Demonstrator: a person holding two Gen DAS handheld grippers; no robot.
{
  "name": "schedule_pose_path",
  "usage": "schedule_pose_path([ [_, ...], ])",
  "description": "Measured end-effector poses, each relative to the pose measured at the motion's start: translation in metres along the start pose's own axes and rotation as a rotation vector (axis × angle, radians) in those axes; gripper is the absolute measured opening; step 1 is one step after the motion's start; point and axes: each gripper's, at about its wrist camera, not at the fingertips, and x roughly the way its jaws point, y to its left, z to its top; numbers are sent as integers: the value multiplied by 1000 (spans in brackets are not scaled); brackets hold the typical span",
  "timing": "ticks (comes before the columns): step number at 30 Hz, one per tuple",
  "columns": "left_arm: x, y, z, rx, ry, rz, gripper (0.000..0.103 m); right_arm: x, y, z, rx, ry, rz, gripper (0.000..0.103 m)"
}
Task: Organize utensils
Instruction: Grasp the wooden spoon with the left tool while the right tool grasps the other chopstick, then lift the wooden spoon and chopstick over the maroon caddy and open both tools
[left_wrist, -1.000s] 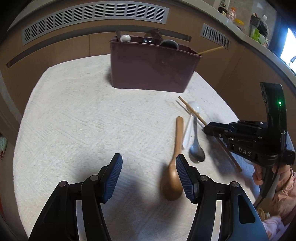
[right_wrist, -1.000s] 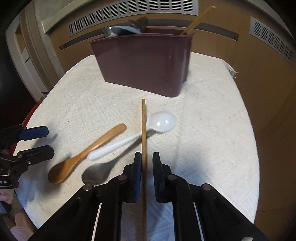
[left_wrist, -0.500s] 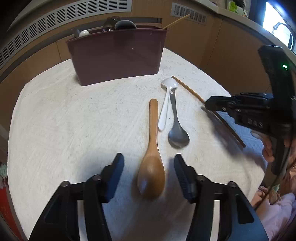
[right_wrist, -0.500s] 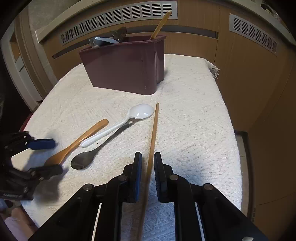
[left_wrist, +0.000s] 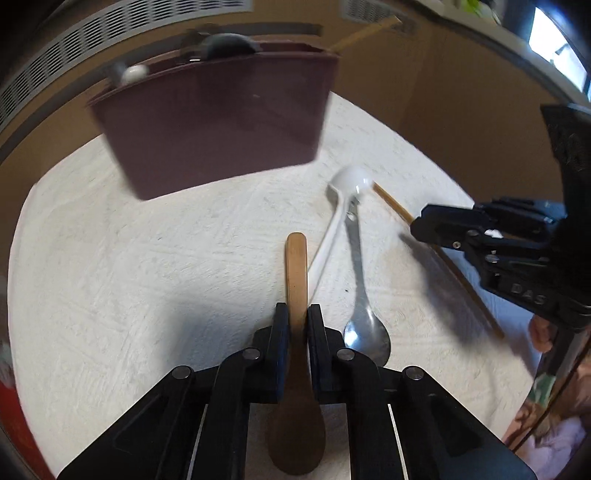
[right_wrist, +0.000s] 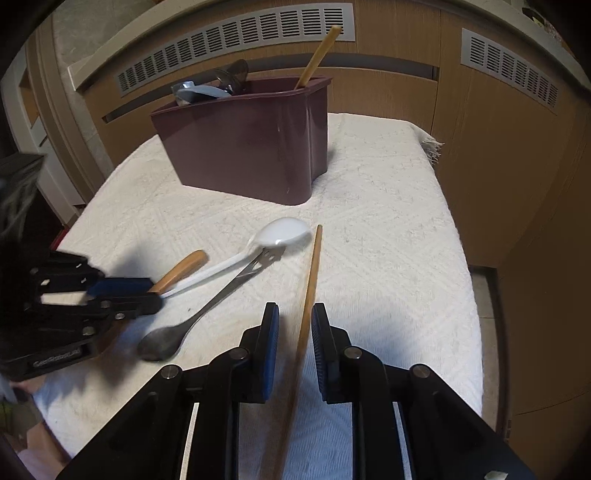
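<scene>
My left gripper (left_wrist: 297, 314) is shut on the handle of a wooden spoon (left_wrist: 295, 266), whose bowl lies under the fingers. Seen from the right wrist, the left gripper (right_wrist: 147, 291) covers most of the wooden spoon (right_wrist: 181, 267). My right gripper (right_wrist: 294, 321) has its jaws opening, and a wooden chopstick (right_wrist: 314, 266) lies loose between the pads. In the left wrist view the right gripper (left_wrist: 417, 223) sits over the chopstick (left_wrist: 391, 201). A white spoon (right_wrist: 280, 230) and a metal spoon (right_wrist: 166, 341) lie between the two grippers.
A maroon utensil caddy (right_wrist: 251, 147) stands at the back of the white cloth-covered table (right_wrist: 388, 258), holding several utensils and another chopstick (right_wrist: 317, 55). Wooden panels with vents surround the table. A person's hand (left_wrist: 543, 328) shows at the right edge.
My left gripper moved over the wooden spoon and shut on its handle. The right gripper's pads have parted a little from the chopstick, which now leans to the right.
</scene>
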Motion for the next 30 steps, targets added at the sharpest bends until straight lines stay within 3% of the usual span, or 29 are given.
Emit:
schedule_pose_path([
  [5, -33, 27, -22, -176, -135, -19, 11, 19, 5, 7, -26, 34, -45, 17],
  [7, -46, 33, -27, -210, -167, -31, 11, 18, 8, 6, -34, 29, -60, 6],
  [10, -65, 38, -28, -245, -221, -38, 11, 9, 11, 5, -24, 21, -24, 5],
  [21, -112, 35, -26, -248, -344, -52, 10, -71, 18, 5, 34, -143, 104, 4],
  [30, -136, 25, -20, -228, -399, -59, 10, -103, 26, 17, 14, -235, 122, 4],
])
